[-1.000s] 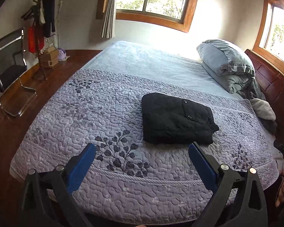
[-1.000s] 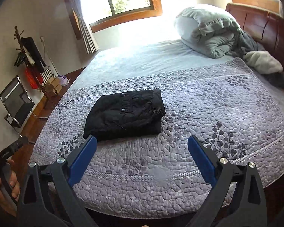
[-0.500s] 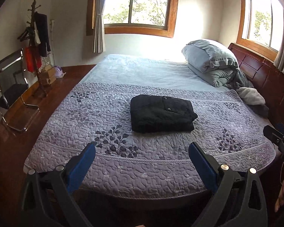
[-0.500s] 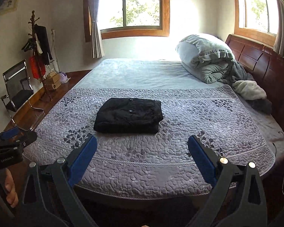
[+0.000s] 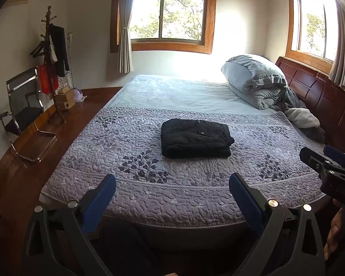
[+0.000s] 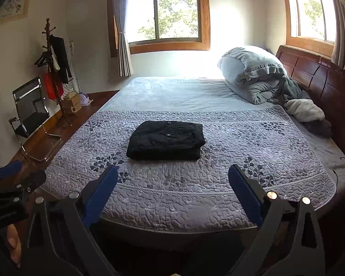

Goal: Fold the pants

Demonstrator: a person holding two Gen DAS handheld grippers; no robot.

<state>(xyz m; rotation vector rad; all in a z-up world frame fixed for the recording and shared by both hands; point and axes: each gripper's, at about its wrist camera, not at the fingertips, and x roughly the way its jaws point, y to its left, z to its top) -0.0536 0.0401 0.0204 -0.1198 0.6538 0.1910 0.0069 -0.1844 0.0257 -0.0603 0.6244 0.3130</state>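
The black pants [image 5: 195, 138] lie folded in a compact rectangle on the purple quilted bedspread [image 5: 149, 184], in the middle of the bed; they also show in the right wrist view [image 6: 166, 140]. My left gripper [image 5: 172, 184] is open and empty, held back off the near edge of the bed. My right gripper [image 6: 172, 176] is open and empty too, equally far back. Each gripper shows at the edge of the other's view: the right one [image 5: 329, 168], the left one [image 6: 11, 184].
A pillow and bunched blankets [image 5: 260, 80] lie at the headboard [image 5: 322, 92] on the right. A chair [image 5: 23, 115] and a coat stand [image 5: 53, 64] stand on the wooden floor at the left. Windows are behind the bed.
Both grippers have drawn back and up from the bed, so the folded pants look smaller and farther away. The pants have not moved.
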